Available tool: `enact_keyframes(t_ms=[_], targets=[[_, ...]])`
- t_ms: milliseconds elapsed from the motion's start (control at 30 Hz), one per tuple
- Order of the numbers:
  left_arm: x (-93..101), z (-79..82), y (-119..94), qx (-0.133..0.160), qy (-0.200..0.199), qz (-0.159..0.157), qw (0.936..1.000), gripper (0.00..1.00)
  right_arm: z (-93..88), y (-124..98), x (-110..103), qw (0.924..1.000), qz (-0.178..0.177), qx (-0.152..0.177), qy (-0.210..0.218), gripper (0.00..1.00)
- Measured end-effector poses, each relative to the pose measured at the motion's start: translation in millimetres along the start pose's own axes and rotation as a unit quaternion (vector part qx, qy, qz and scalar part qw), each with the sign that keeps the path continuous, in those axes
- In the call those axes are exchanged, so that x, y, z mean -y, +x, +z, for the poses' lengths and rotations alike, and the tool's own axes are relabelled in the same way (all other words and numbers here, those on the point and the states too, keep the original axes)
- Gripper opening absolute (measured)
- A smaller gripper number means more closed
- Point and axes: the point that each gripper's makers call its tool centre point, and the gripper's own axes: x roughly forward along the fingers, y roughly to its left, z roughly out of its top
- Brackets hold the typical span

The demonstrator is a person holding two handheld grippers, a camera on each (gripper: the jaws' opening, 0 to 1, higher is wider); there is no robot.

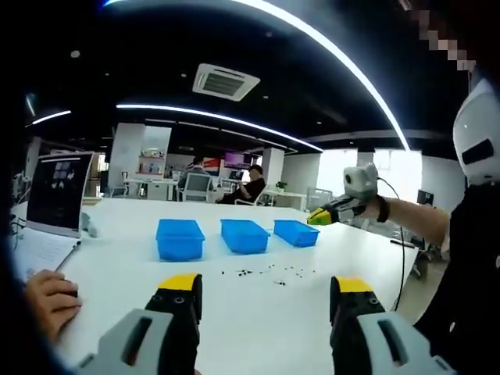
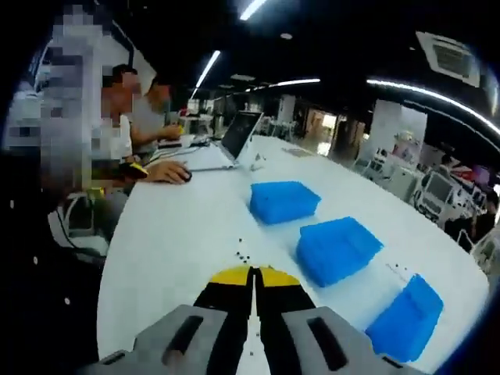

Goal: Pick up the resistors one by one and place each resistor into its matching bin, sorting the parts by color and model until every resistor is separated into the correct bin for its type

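1. Resistors [image 1: 269, 273] lie loose on the white table [image 1: 117, 273] as a thin scatter of tiny dark specks, just in front of the row of three blue bins and well apart from both grippers; in the right gripper view a few of the same specks [image 2: 242, 254] sit just beyond the yellow jaw tips
2. Three blue bins stand side by side: the left bin [image 1: 180, 237], the middle bin [image 1: 244, 235] and the right bin [image 1: 296, 232]; from these angles I cannot tell whether anything lies inside any of them
3. Left gripper [image 1: 266, 291] is low over the near edge of the table with its yellow-tipped jaws spread wide and nothing between them
4. Right gripper [image 2: 253, 275] has its jaws pressed together with no gap showing; nothing is visibly pinched between the tips, though a resistor would be too small to make out. In the left gripper view it is held up in the air to the right of the bins, clear of the table
5. Sorting looks barely started, or not started at all: most of the parts I can see are on the tabletop, so nearly the whole pile is left to pick and drop by type
6. Off to the side a laptop [image 1: 59, 192] sits open and a person's hand [image 1: 51, 301] rests on the table beside some papers, away from the work
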Motion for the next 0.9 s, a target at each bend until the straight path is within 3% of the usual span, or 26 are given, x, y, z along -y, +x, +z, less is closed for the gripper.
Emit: enact_keyframes(t_ms=[167, 333, 600, 900], targets=[[1.3, 2.6, 1.7, 0.003, 0.000, 0.001, 1.0000, 0.67, 16.6, -20.7, 0.0, 0.9915, -0.080, 0.096, 0.037, 0.05], [3.0, 2.4, 1.1, 0.000, 0.002, -0.001, 1.0000, 0.67, 21.6, -23.5, -3.0, 0.9831, -0.114, 0.131, 0.059, 0.05], [3.4, 1.9, -2.6, -0.002, 0.006, -0.002, 1.0000, 0.67, 46.2, 6.4, 24.2, 0.9799, -0.134, 0.137, 0.054, 0.05], [4.5, -4.2, -9.8, -0.007, 0.003, 0.002, 1.0000, 0.67, 68.7, 72.2, 92.3, 0.9775, -0.166, 0.119, 0.051, 0.05]])
